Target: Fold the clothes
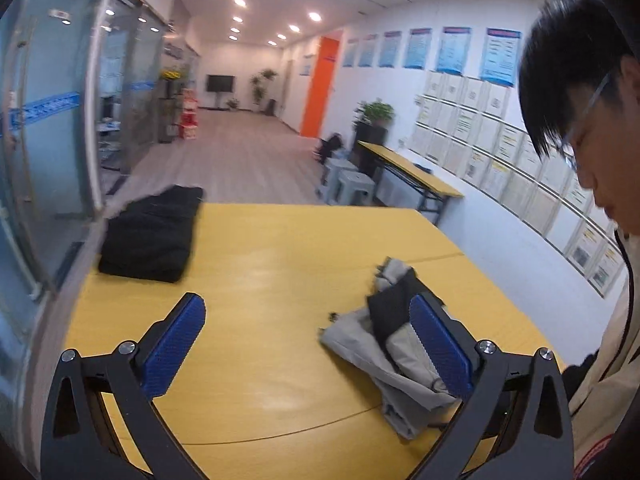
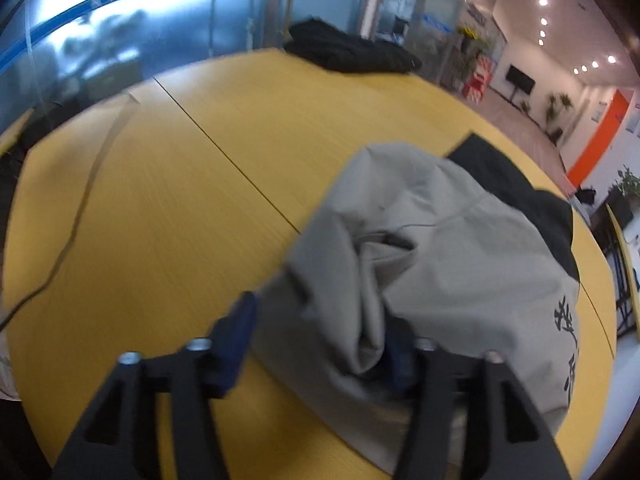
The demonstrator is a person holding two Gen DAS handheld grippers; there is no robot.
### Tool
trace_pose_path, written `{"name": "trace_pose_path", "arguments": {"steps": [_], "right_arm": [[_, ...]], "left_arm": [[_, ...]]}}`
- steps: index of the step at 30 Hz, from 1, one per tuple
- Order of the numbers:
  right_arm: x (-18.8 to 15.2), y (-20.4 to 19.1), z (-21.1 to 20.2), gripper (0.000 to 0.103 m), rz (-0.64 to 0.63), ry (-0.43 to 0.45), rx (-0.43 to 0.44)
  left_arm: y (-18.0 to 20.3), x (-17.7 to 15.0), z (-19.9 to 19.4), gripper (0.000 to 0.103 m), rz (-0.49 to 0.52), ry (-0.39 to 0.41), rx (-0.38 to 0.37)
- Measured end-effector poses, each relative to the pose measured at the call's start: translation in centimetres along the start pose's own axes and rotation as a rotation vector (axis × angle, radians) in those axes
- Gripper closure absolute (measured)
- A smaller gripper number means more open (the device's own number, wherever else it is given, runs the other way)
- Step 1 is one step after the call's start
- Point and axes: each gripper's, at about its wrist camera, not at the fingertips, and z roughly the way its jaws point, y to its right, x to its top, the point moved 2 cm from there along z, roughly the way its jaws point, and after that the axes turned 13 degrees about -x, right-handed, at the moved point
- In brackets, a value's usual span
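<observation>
the crumpled grey and black fabric garment (image 2: 432, 248) lies on the yellow wooden table (image 2: 160, 208), bunched between the right gripper (image 2: 320, 344), jaws wide and not pinching it. the left gripper (image 1: 304, 344), jaws wide and empty, hangs farther off, garment toward its right jaw.

At the bottom of my left view the left tongs (image 1: 308, 344) show two black arms, triangular cut-outs in each, silver screw heads at the pivots; both fingers (image 1: 176, 350) wear bright blue ribbed pads; at the right edge I see the person's cream jacket (image 1: 600, 384) with a dark cord hanging down it and a red patch low on it, plus thin-framed glasses; my right tongs (image 2: 320, 348) look alike, black arms, silver screws, blue pads, blurred.
</observation>
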Motion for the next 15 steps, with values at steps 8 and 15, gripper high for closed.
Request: {"name": "trace_pose_path", "arguments": {"steps": [8,15], "right_arm": [[-1.8,2.4,-3.3,0.016,-0.022,0.129,-0.117],[0.4,-0.8,2.2,0.06,-0.119,0.145,-0.138]], "left_arm": [[-0.6,-3.6,6.5,0.0,-0.097,-0.007,-0.122],[-1.4,-4.6,9.5,0.0,-0.117,-0.021,-0.156]]}}
